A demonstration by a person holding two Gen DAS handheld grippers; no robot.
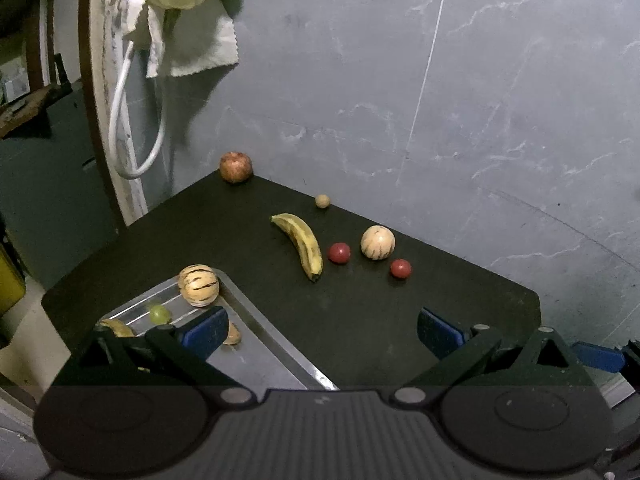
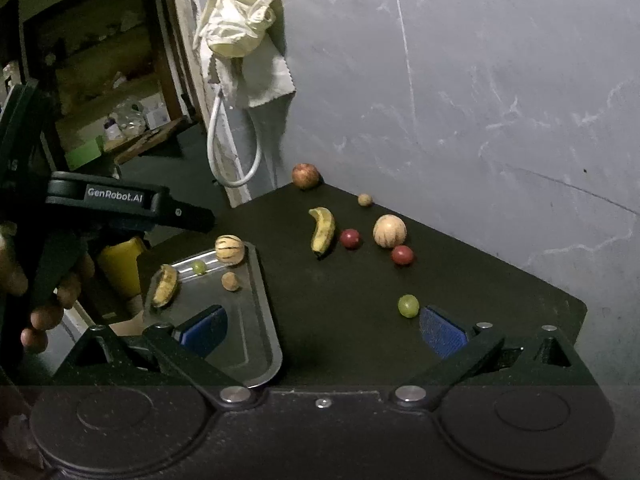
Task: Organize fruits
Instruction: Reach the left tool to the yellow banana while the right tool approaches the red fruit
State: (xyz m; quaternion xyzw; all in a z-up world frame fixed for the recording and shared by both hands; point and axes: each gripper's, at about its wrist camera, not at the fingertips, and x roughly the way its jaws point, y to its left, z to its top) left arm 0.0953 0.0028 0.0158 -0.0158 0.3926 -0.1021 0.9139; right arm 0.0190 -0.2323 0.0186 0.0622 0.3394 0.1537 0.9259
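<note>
Right wrist view is showing four fruits sitting in the tray (image 2: 262, 300) and seven waiting on the table (image 2: 500, 292), with both grippers (image 2: 322, 326) (image 1: 322, 330) gaping wide, carrying nothing.

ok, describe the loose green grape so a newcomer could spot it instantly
Start at the black table, right of the metal tray. The green grape lies alone on the near part, by the right gripper. Its only green neighbour sits in the tray; the nearest loose fruits are red.
</note>
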